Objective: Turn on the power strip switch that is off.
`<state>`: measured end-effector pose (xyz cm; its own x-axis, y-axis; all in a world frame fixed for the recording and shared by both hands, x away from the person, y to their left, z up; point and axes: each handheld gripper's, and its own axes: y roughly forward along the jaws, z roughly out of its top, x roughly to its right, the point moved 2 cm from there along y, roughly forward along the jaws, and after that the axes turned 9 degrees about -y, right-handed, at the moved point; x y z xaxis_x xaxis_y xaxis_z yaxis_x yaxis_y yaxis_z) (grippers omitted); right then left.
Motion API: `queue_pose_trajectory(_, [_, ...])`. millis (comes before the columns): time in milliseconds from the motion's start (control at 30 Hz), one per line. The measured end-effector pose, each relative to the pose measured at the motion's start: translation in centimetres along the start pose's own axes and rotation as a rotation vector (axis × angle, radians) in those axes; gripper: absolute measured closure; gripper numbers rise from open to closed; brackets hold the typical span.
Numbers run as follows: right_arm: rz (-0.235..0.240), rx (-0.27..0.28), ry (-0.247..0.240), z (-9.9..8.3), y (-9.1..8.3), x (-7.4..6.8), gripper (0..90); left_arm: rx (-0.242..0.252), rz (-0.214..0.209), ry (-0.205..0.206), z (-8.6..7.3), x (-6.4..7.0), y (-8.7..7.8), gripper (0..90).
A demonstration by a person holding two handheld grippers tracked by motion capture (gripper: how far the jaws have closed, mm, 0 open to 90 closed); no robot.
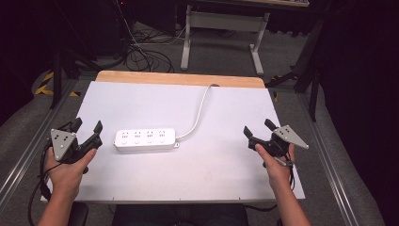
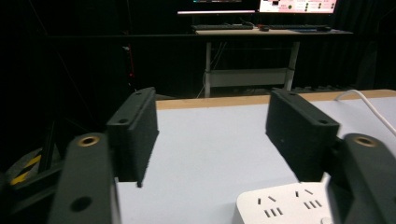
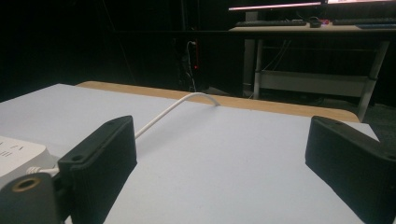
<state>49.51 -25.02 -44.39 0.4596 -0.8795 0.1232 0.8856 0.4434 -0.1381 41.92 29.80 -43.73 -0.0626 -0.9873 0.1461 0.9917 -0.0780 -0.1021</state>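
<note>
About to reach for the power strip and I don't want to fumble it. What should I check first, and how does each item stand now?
1. Left claw open and empty: ok.
2. Right claw open and empty: ok.
3. Power strip lying flat, sockets up, on the white table: ok.
4. Nothing plugged into the strip: ok.
5. White cable runs off the far edge, free of both claws: ok.
6. Whether the cable is plugged in beyond the edge: cannot tell.

You're working in a pretty dark room, black all around past the table. The floor [image 1: 221,56] is grey carpet with a tangle of cables [image 1: 141,54] on it. Beyond your white tabletop [image 1: 226,165] with its wooden far edge stands a white-legged desk [image 1: 221,21], holding a keyboard [image 2: 217,27] under lit monitors [image 2: 296,5].
</note>
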Motion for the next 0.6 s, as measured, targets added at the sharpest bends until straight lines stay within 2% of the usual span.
queue_pose_trajectory(67, [-0.001, 0.001, 0.000, 0.01, -0.01, 0.00, 9.5, 0.001, 0.001, 0.002, 0.01, 0.00, -0.02, 44.4])
queue_pose_trajectory(133, [0.000, 0.003, 0.004, 0.04, -0.03, -0.03, 9.6, 0.007, -0.001, 0.006, 0.03, 0.04, -0.05, 46.5])
queue_pose_trajectory(167, [0.001, 0.004, 0.002, 0.03, -0.02, -0.01, 9.6, 0.006, -0.006, 0.010, 0.05, 0.02, -0.09, 51.4])
queue_pose_trajectory(233, [-0.001, 0.002, 0.002, 0.02, -0.01, 0.02, 9.6, 0.004, -0.007, 0.012, 0.06, 0.01, -0.12, 53.5])
queue_pose_trajectory(333, [0.001, 0.003, -0.001, 0.03, 0.02, 0.03, 9.6, 0.004, -0.013, 0.016, 0.14, -0.04, -0.17, 62.9])
queue_pose_trajectory(600, [0.006, 0.004, -0.003, 0.07, 0.10, -0.16, 9.6, -0.022, -0.040, 0.025, 0.30, 0.17, -0.12, 74.8])
